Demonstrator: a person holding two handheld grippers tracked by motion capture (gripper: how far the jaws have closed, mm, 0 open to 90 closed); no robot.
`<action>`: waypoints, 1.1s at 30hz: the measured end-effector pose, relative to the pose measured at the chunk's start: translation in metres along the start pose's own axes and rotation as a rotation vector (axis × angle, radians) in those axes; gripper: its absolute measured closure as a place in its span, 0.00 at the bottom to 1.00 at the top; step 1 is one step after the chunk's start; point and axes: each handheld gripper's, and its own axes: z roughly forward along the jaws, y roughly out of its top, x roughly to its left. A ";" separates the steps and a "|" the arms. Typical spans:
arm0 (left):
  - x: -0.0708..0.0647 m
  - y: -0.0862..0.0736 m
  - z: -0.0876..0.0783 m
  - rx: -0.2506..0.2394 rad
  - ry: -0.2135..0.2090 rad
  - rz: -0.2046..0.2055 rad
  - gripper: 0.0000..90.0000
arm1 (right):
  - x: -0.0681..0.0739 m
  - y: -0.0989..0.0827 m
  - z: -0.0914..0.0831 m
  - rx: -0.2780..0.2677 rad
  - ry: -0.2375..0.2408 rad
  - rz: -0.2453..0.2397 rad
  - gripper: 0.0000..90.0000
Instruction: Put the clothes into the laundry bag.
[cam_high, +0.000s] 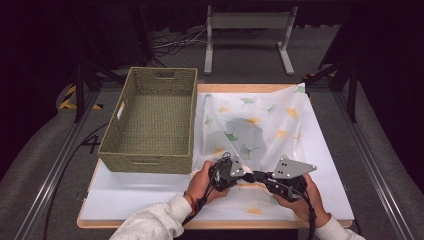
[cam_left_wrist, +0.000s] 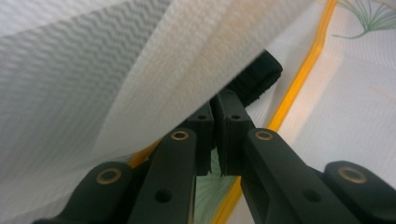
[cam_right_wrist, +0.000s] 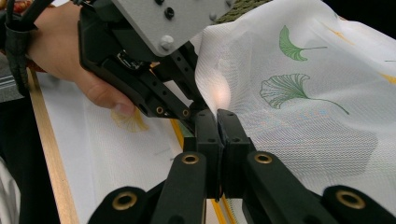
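You had 1 sheer white cloth (cam_high: 260, 127) with ginkgo-leaf print spread over the right part of the table (cam_high: 135, 197), its far edge lifted and its near edge bunched at your hands, beside 1 woven basket (cam_high: 152, 120) on the left. Your left gripper (cam_high: 243, 176) and right gripper (cam_high: 260, 177) met tip to tip near the front edge, each clamped tight on the cloth's yellow-trimmed hem, both hands low with knuckles outward.

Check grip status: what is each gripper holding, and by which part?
Both hold the leaf-print cloth at its near, yellow-trimmed edge. The right gripper is pinched shut on a raised fold of it; the left gripper is shut on the same edge right beside it.
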 end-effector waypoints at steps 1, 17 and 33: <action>0.001 0.000 0.001 0.003 -0.003 0.001 0.94 | 0.000 0.000 0.000 0.001 0.003 0.002 0.99; 0.011 0.005 0.011 0.022 0.057 -0.022 0.95 | -0.003 -0.006 0.007 0.040 0.006 -0.003 0.99; 0.016 0.005 0.010 -0.003 0.059 -0.065 0.94 | -0.006 -0.008 0.007 0.041 0.004 0.006 0.99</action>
